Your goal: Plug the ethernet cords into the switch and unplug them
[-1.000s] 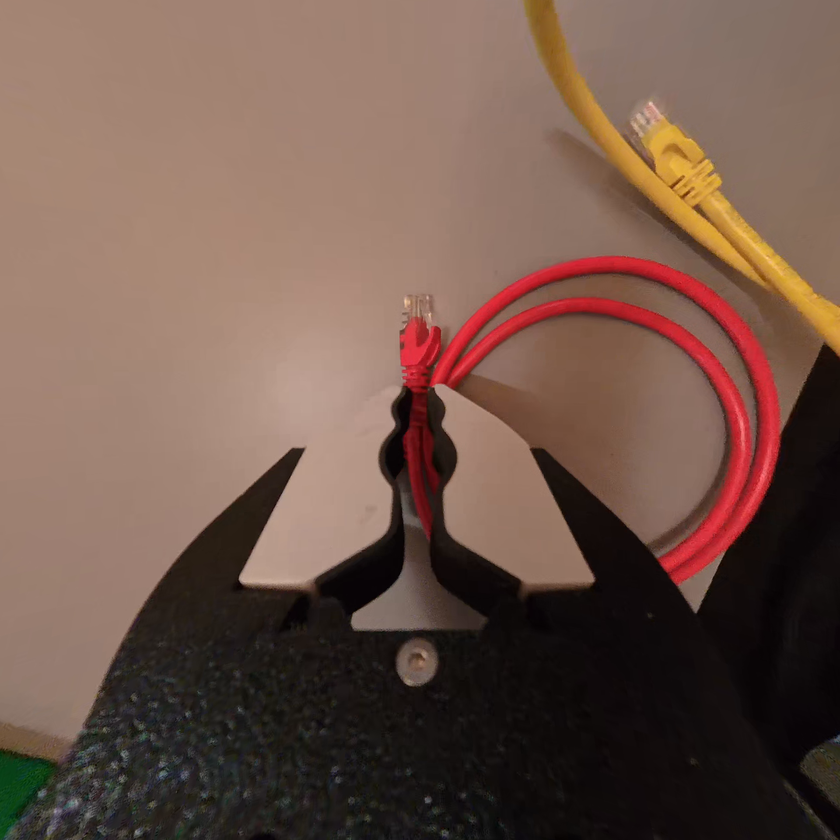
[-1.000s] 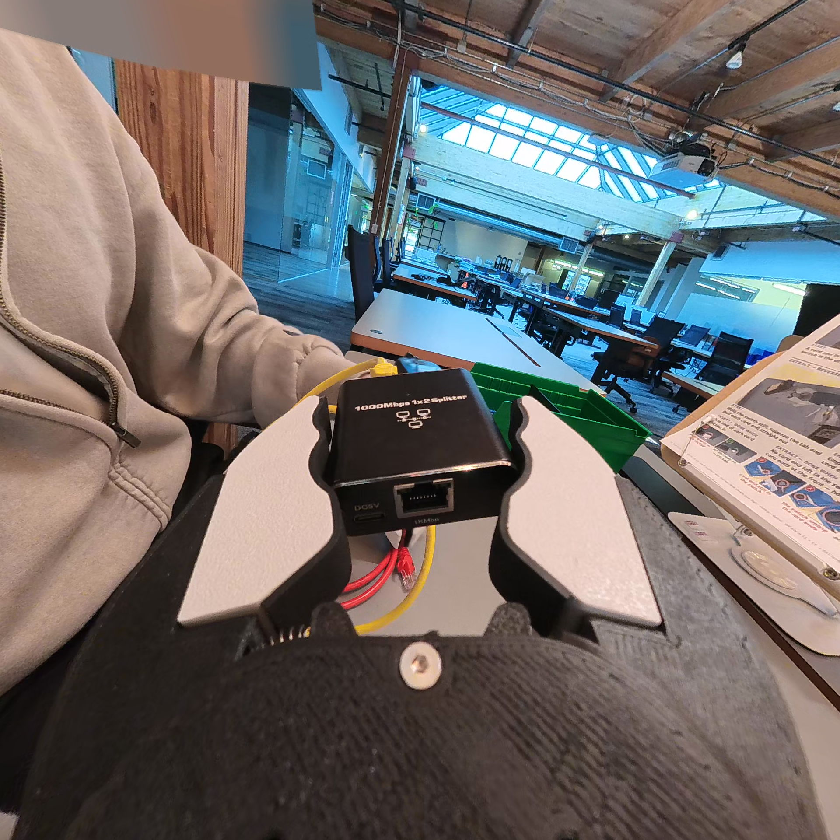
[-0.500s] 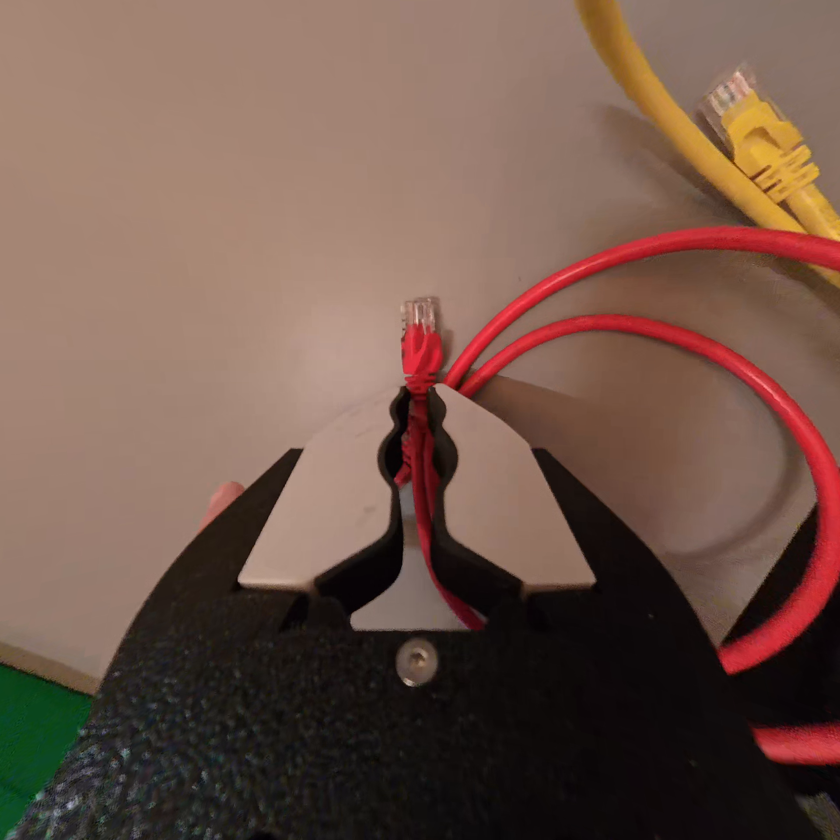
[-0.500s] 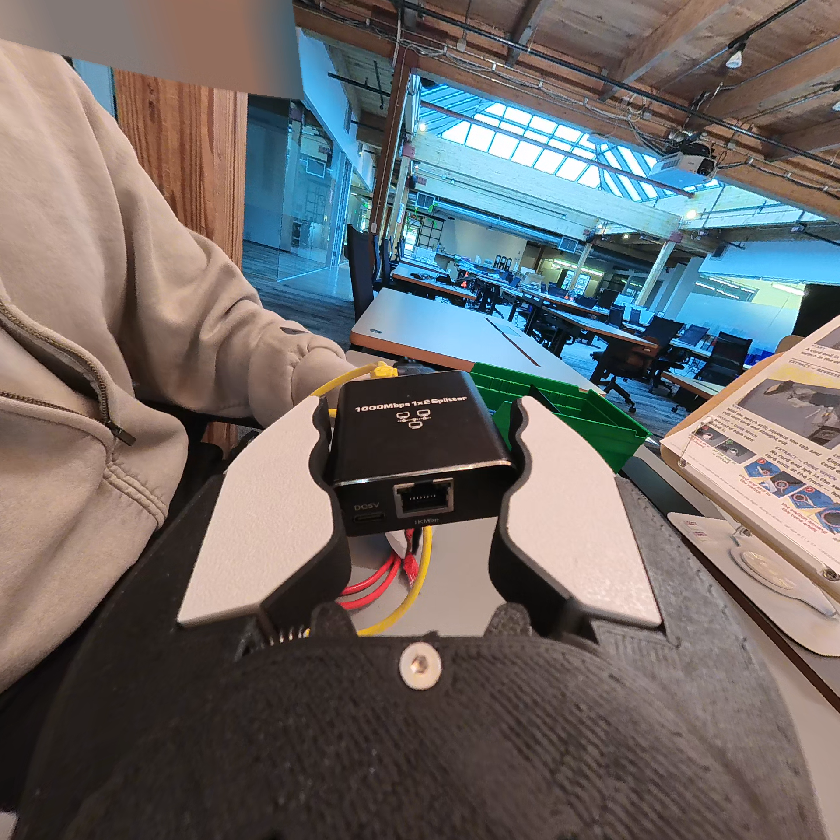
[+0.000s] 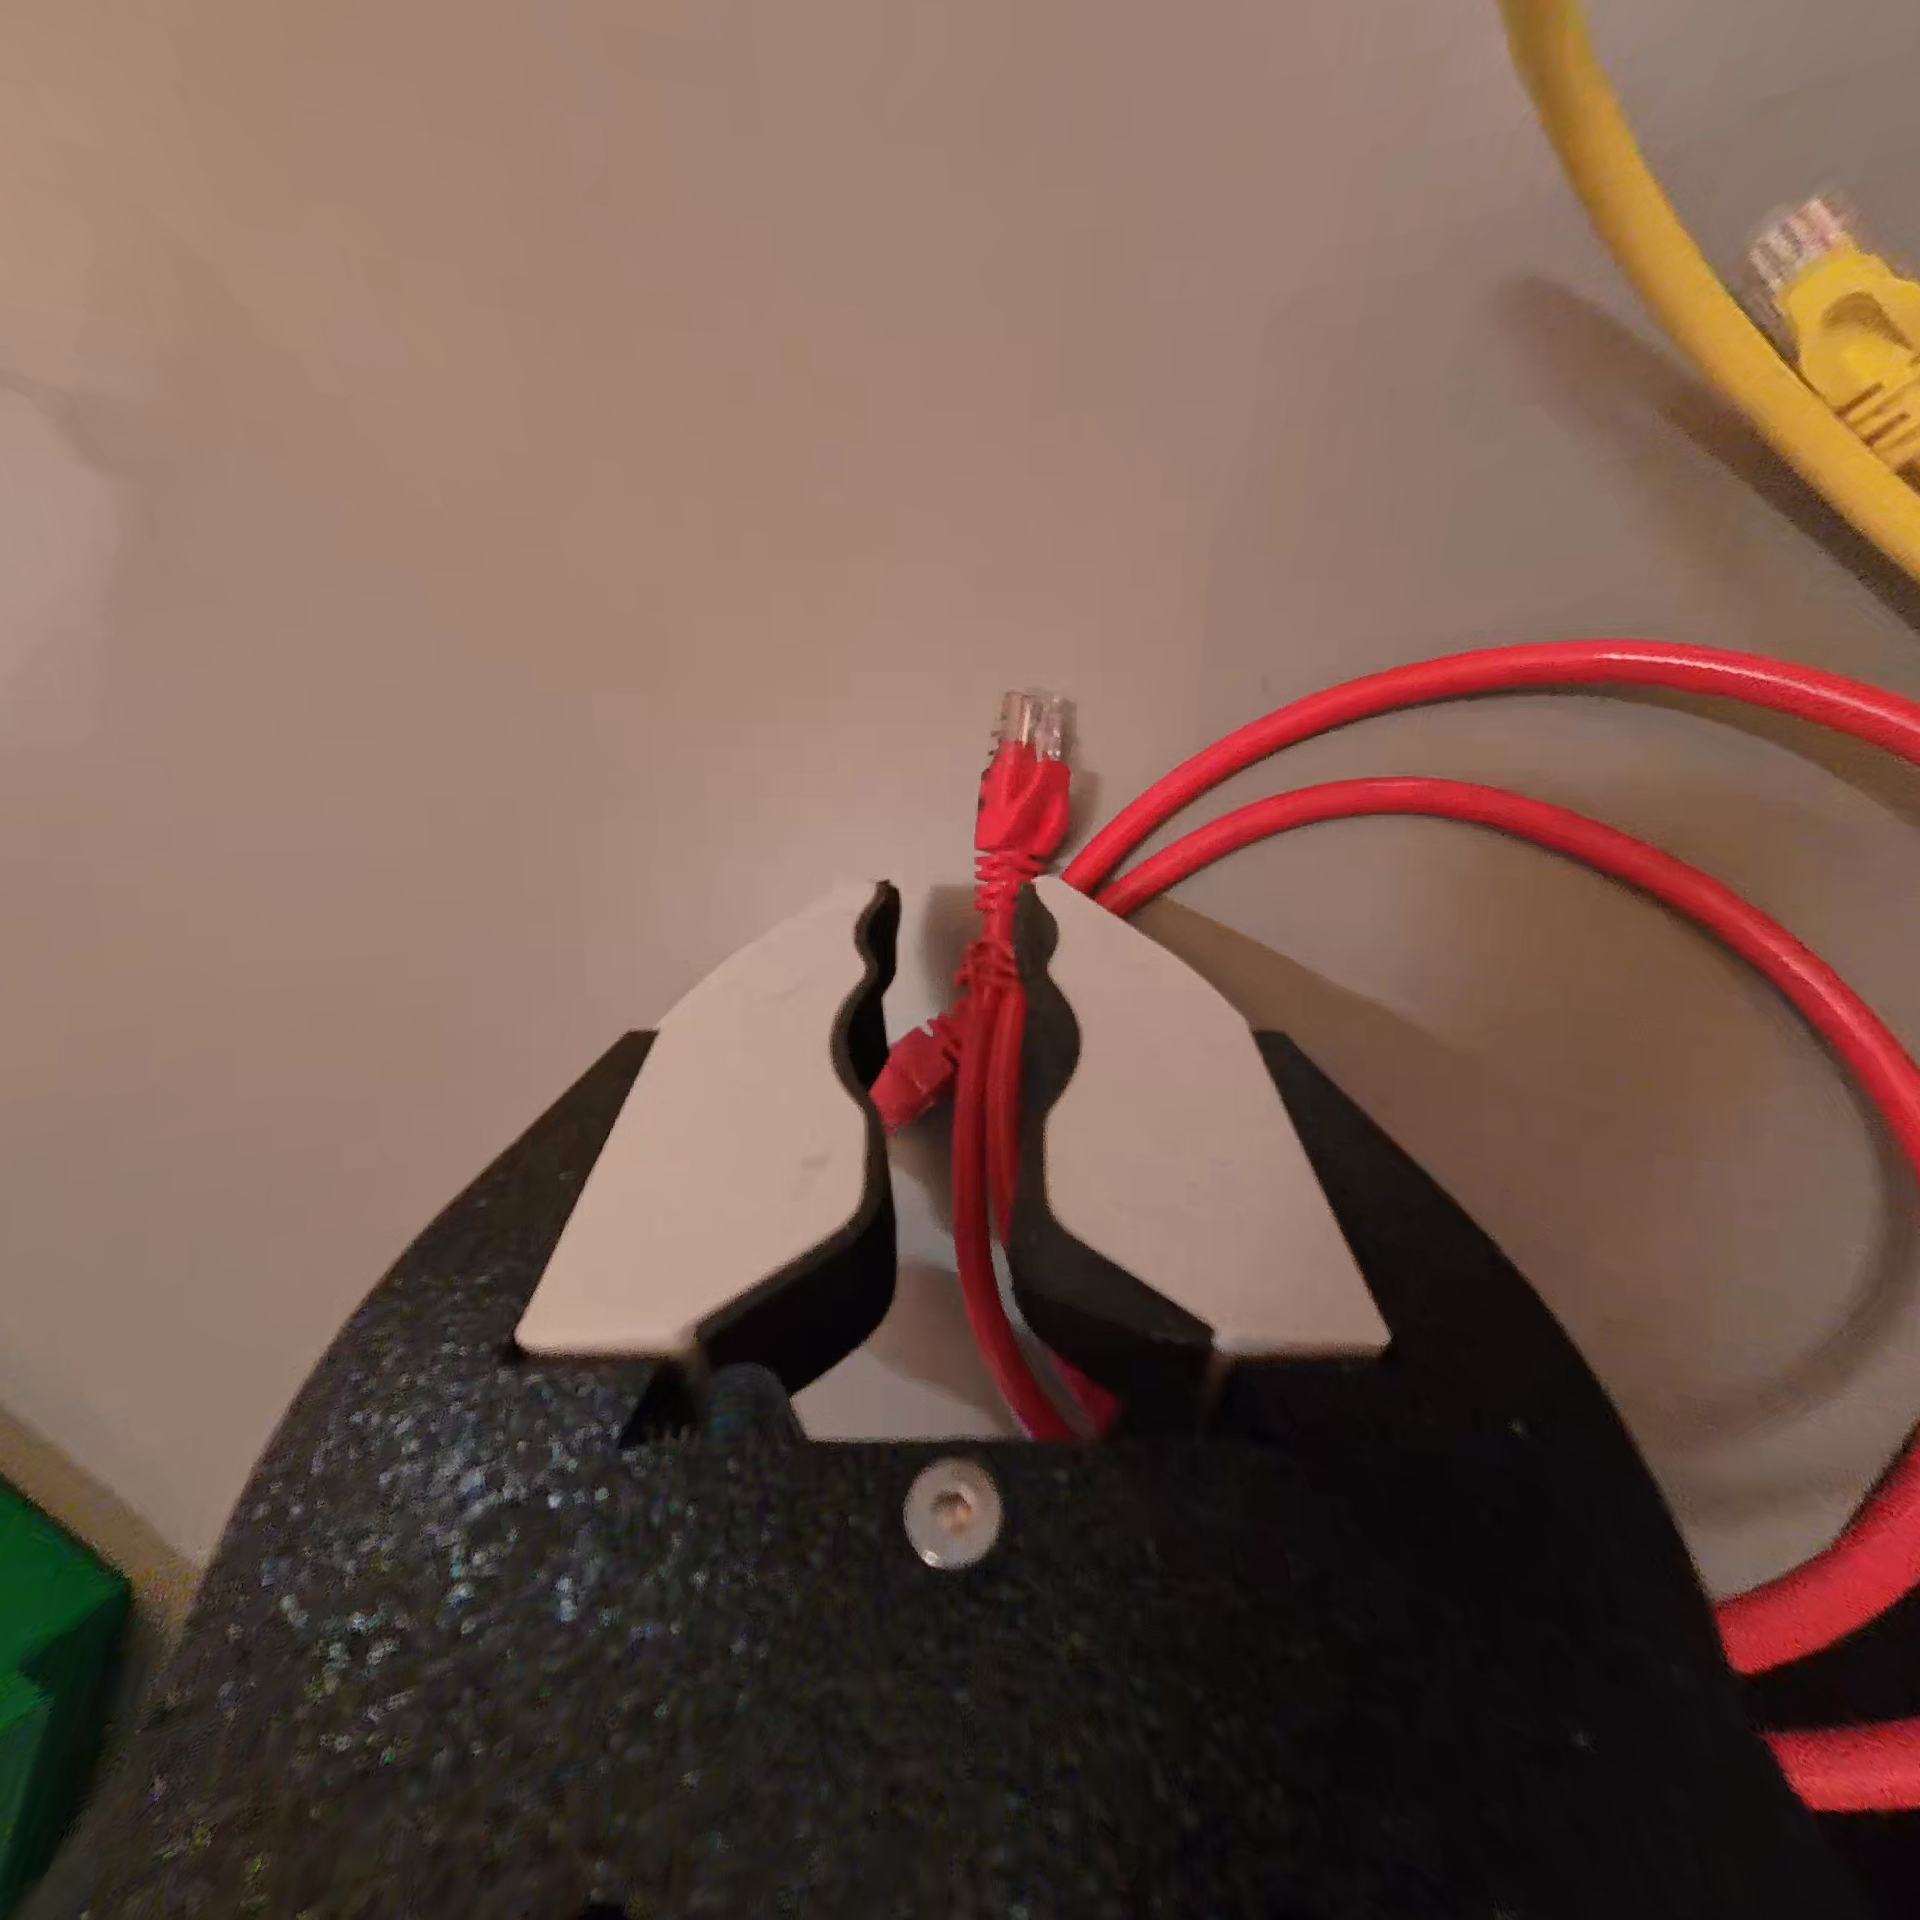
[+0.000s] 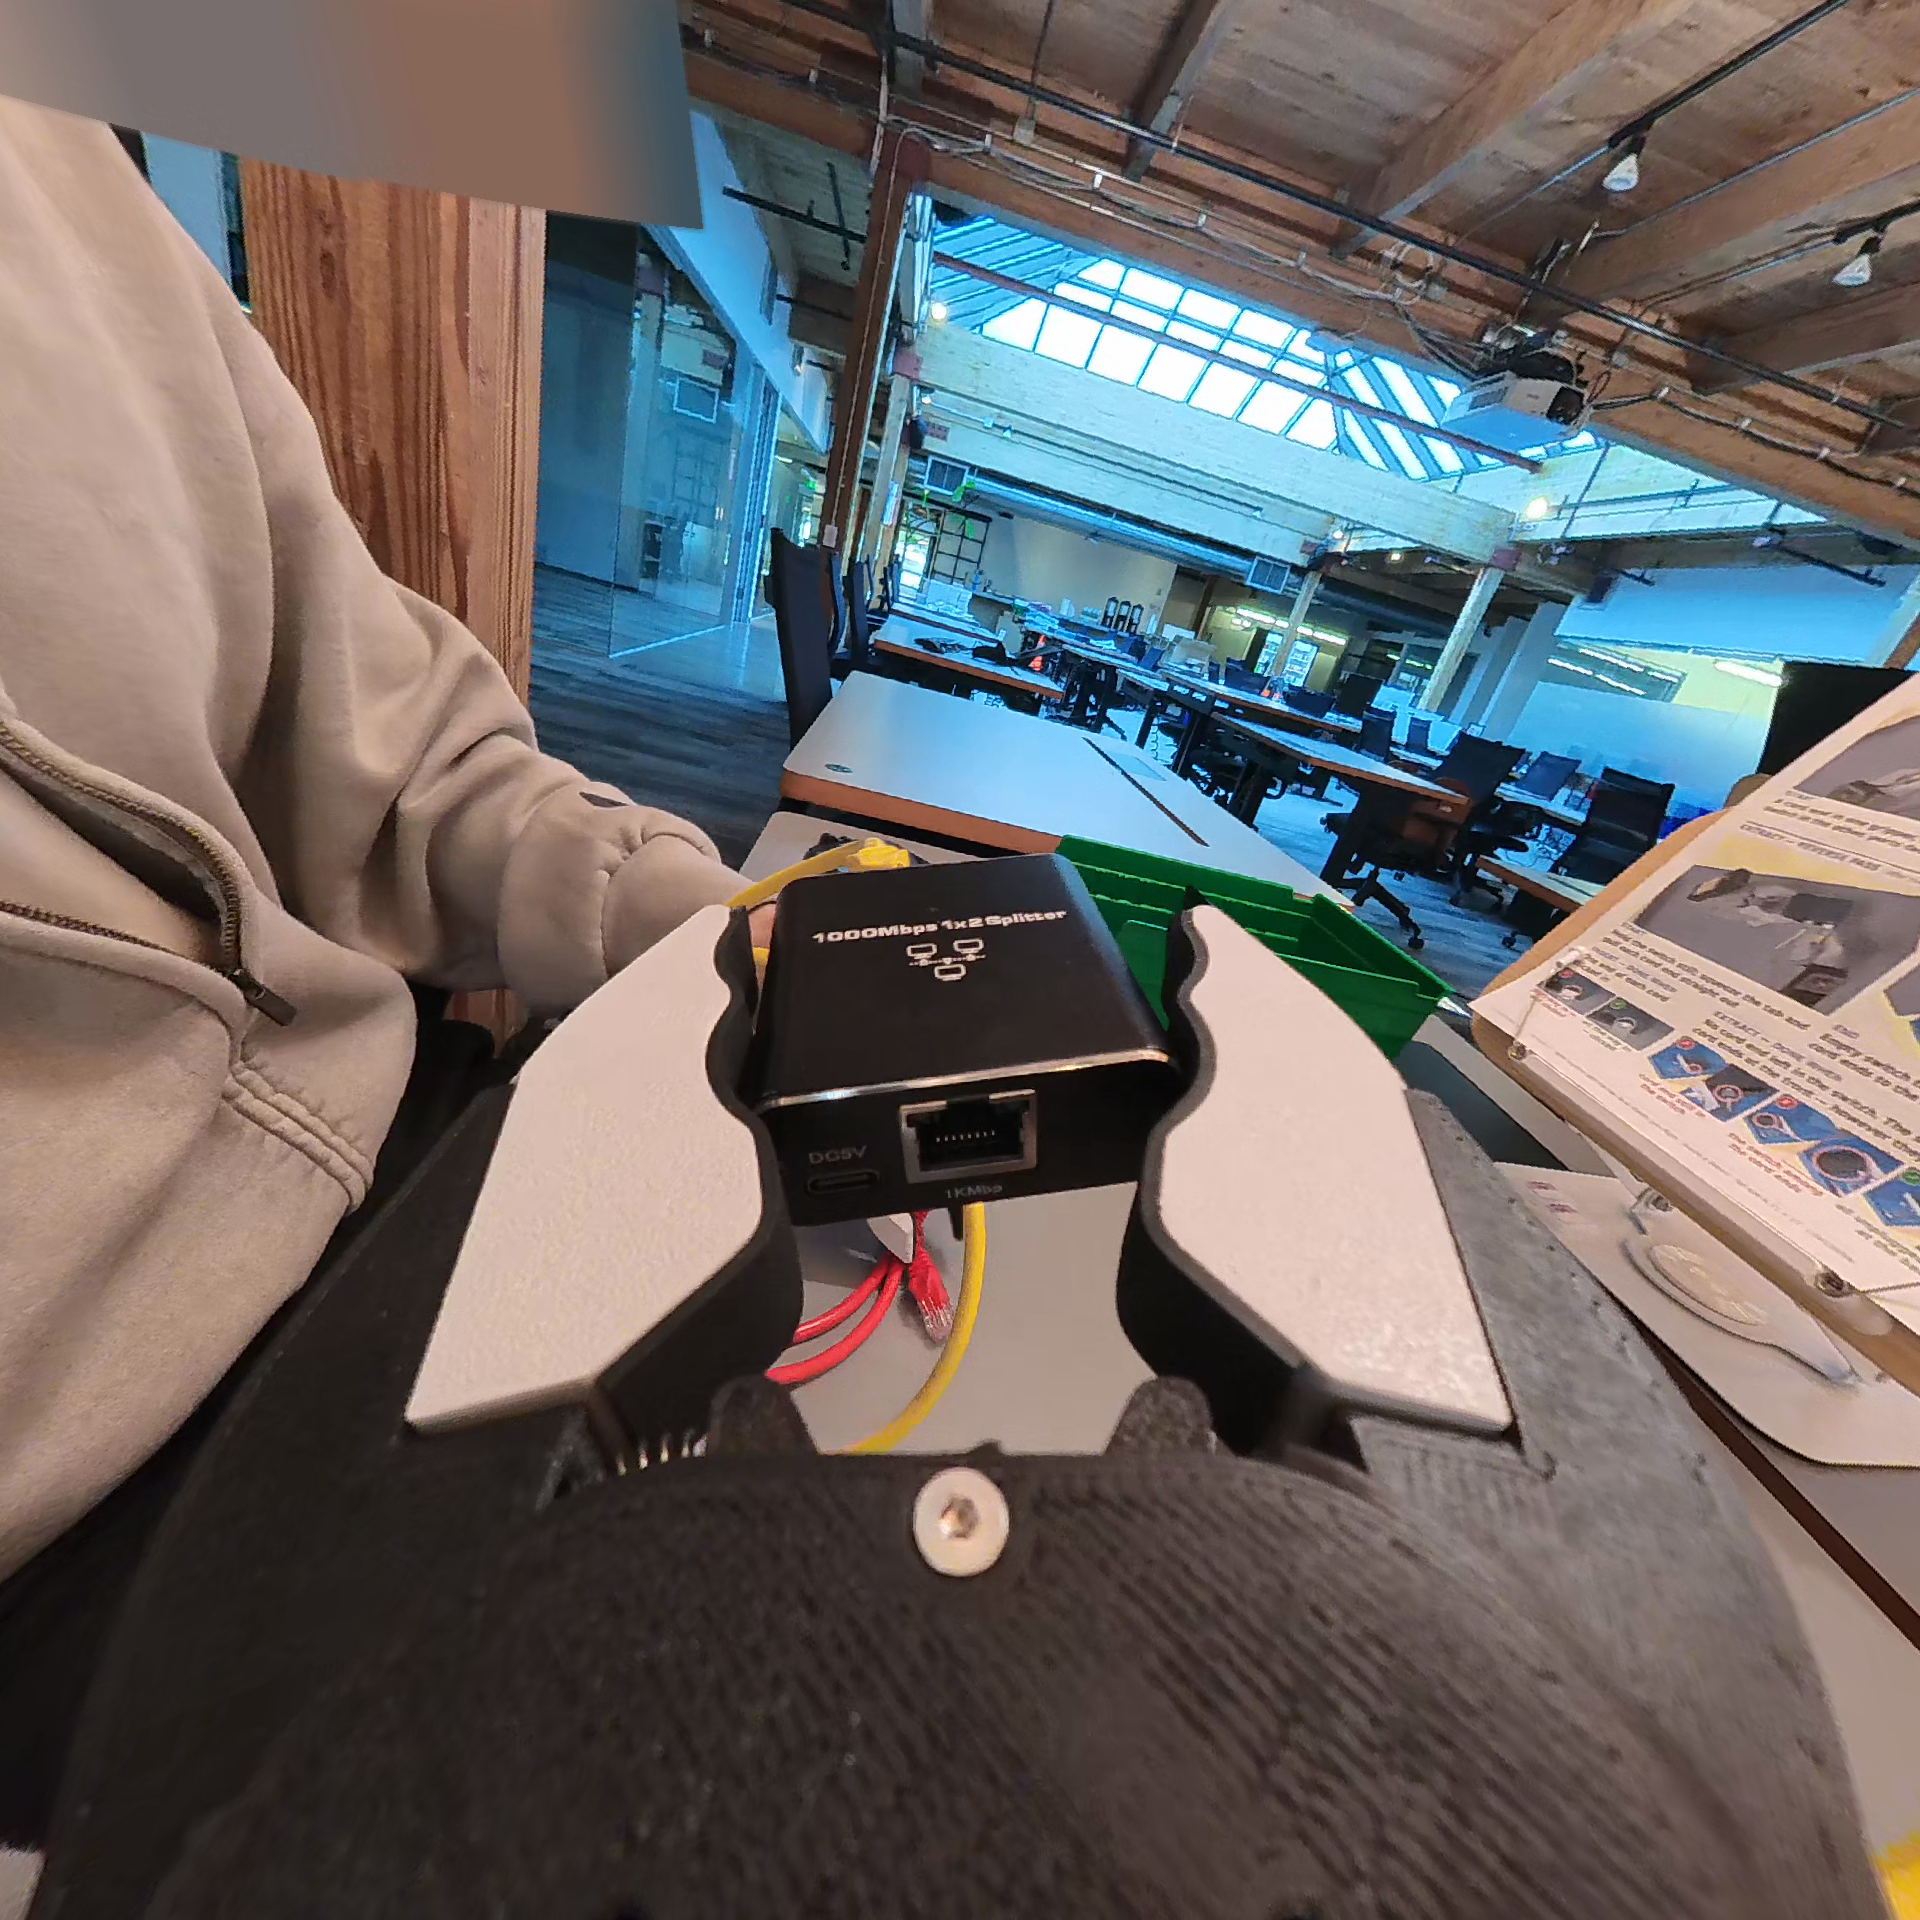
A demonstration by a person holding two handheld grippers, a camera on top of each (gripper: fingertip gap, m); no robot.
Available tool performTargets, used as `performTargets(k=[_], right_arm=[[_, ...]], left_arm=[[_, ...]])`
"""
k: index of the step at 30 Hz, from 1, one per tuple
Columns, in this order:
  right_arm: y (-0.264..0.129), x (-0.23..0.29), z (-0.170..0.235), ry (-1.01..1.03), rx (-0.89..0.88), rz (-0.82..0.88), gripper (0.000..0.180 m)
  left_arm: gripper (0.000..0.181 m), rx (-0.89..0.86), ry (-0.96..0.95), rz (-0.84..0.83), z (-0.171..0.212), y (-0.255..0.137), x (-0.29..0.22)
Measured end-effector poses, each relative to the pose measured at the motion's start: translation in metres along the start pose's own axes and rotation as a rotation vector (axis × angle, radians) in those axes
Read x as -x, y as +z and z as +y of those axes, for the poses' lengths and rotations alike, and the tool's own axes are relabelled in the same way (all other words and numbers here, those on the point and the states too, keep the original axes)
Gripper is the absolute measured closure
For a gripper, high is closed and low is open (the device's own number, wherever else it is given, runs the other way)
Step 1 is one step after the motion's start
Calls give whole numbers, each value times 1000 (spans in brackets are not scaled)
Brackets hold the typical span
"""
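Note:
In the left wrist view my left gripper [image 5: 956, 896] points down at the grey table [image 5: 520, 520]. Its jaws stand slightly apart. The red ethernet cord [image 5: 1455, 821] runs loose between them, against the right finger. One red plug [image 5: 1023, 790] sticks out past the fingertips and a second red plug [image 5: 914, 1081] lies between the fingers. A yellow cord [image 5: 1662, 312] and its plug [image 5: 1839, 312] lie at the upper right. In the right wrist view my right gripper [image 6: 961, 925] is shut on the black switch [image 6: 935, 997], held above the table with one empty port facing the camera.
A green bin [image 6: 1299, 956] stands behind the switch and shows at the lower left of the left wrist view [image 5: 52, 1662]. An instruction sheet on a stand [image 6: 1714, 1018] is at the right. A person's grey sleeve [image 6: 312, 831] fills the left. Red [image 6: 842, 1320] and yellow [image 6: 956, 1340] cords lie under the switch. My hands' fingertips stand some 25 cm from each other.
My left gripper's jaws have opened from a tight pinch on the red cord, which now sits loose between them. The view has shifted over the table. My right gripper still holds the switch.

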State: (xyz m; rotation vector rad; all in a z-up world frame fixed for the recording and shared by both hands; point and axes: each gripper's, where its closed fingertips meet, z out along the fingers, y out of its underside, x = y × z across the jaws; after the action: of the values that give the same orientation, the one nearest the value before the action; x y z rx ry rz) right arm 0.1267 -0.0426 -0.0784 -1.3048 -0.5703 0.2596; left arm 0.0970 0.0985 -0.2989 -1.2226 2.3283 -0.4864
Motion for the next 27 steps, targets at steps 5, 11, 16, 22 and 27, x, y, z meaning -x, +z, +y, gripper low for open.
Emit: performTargets(k=[5,11,16,22,27], right_arm=[[-3,-2,1,4,0,10,103],[-1,0,0,-2,3,6,103],[-3,1,-3,-12,3,12,103],[-5,2,-4,-11,-1,11,103],[-8,1,-2,-2,-5,18,103]], left_arm=[[174,103,23,35,0,3,-6],[174,128,29,90,0,5,-6],[173,60,-58,100,0,5,-6],[160,-24,-177,131,3,4,0],[164,-66,-38,79,-1,2,-2]])
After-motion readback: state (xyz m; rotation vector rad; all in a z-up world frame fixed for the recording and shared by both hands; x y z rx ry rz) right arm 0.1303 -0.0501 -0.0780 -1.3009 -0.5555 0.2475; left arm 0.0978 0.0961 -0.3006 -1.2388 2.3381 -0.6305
